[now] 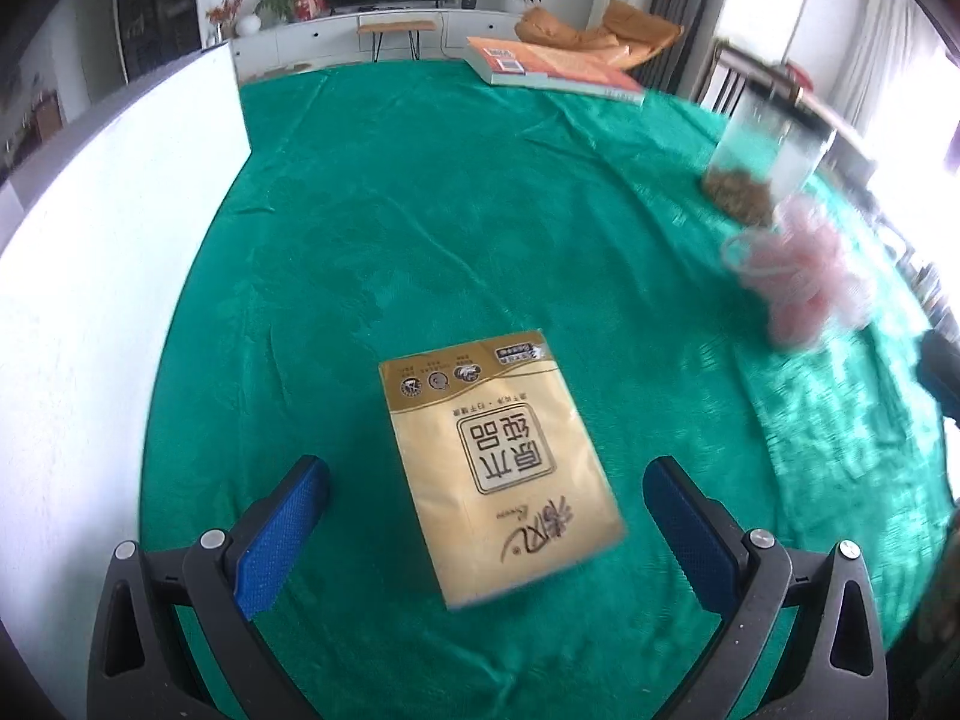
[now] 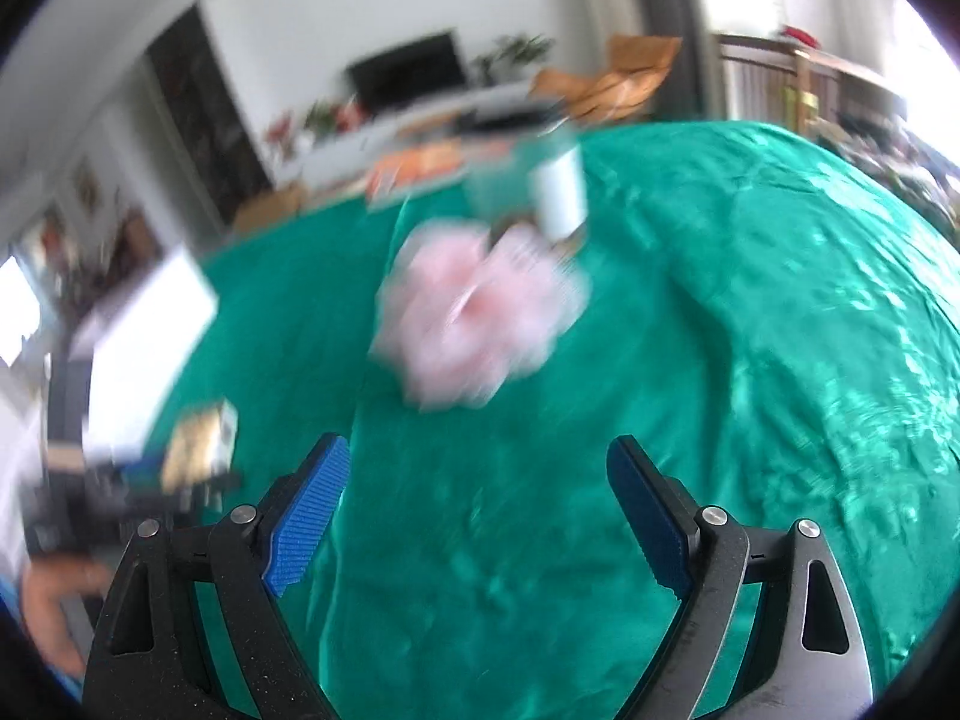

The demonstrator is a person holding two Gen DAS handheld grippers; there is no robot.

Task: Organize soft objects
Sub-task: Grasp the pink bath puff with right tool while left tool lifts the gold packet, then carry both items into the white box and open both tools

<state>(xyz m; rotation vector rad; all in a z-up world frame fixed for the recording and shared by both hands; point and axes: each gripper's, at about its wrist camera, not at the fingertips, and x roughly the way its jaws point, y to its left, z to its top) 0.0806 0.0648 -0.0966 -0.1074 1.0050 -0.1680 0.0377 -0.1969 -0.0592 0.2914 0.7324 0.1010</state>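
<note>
A tan tissue pack (image 1: 498, 468) with Chinese print lies flat on the green cloth, between and just ahead of my open left gripper (image 1: 486, 489), which holds nothing. A pink mesh bath puff (image 1: 798, 282) lies at the right, blurred; in the right wrist view the puff (image 2: 474, 312) is ahead of my open, empty right gripper (image 2: 478, 468), a short way off. The tissue pack also shows small at the left of the right wrist view (image 2: 201, 441), beside the left gripper and the hand holding it.
A white box wall (image 1: 120, 276) stands along the left. A clear jar (image 1: 762, 156) with brown contents stands behind the puff. An orange book (image 1: 552, 69) lies at the far edge. The green cloth (image 1: 420, 210) covers the whole table.
</note>
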